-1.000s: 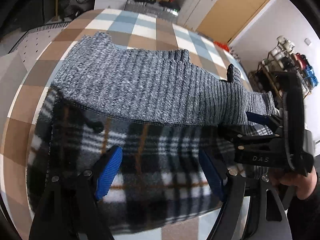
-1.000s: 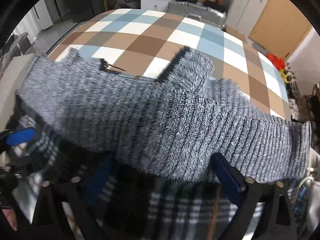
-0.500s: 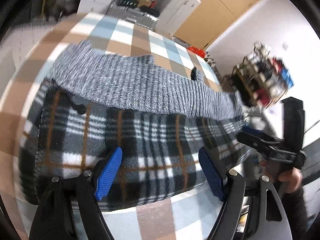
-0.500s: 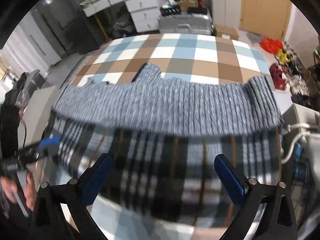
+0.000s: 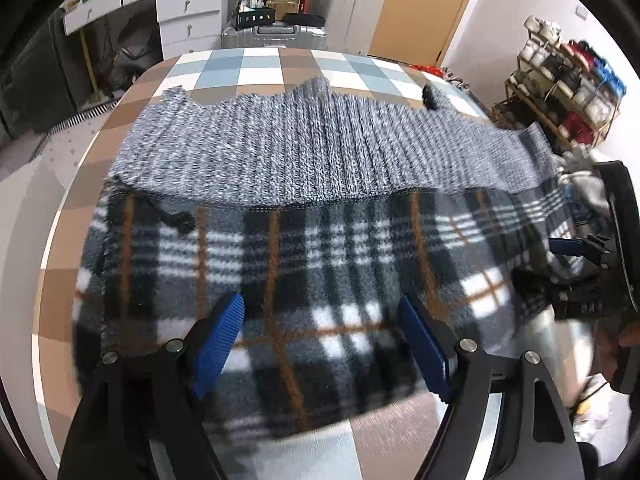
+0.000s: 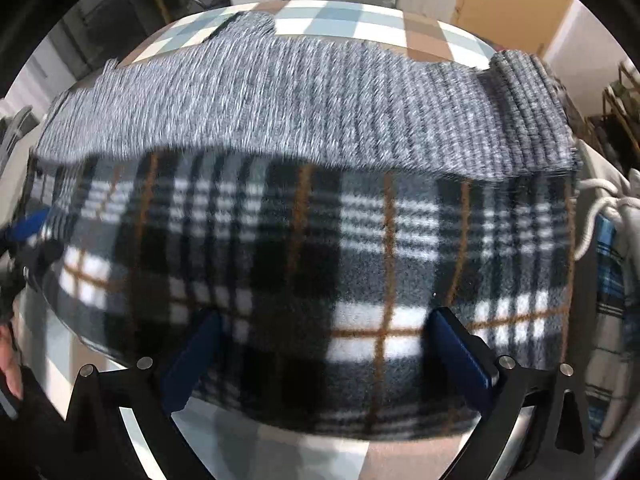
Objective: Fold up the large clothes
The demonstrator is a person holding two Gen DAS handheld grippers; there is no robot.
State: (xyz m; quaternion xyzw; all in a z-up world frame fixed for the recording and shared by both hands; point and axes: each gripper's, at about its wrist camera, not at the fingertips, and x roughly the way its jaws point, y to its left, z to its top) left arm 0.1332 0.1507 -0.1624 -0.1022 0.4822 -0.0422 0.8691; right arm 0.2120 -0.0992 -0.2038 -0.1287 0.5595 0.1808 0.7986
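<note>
**Two grippers poised over layered garments**

Two garments lie flat on a checked tabletop (image 5: 256,64): a grey ribbed knit sweater (image 5: 320,152) overlapping a plaid fleece (image 5: 320,272). Left gripper (image 5: 320,344) and right gripper (image 6: 324,356) hover above the fleece's near edge, blue pads spread wide, gripping nothing.

Beyond your checked table (image 5: 260,66), white drawers (image 5: 188,12) and a silver suitcase (image 5: 276,36) stand far; a cluttered shelf rack (image 5: 560,92) stands right.
</note>
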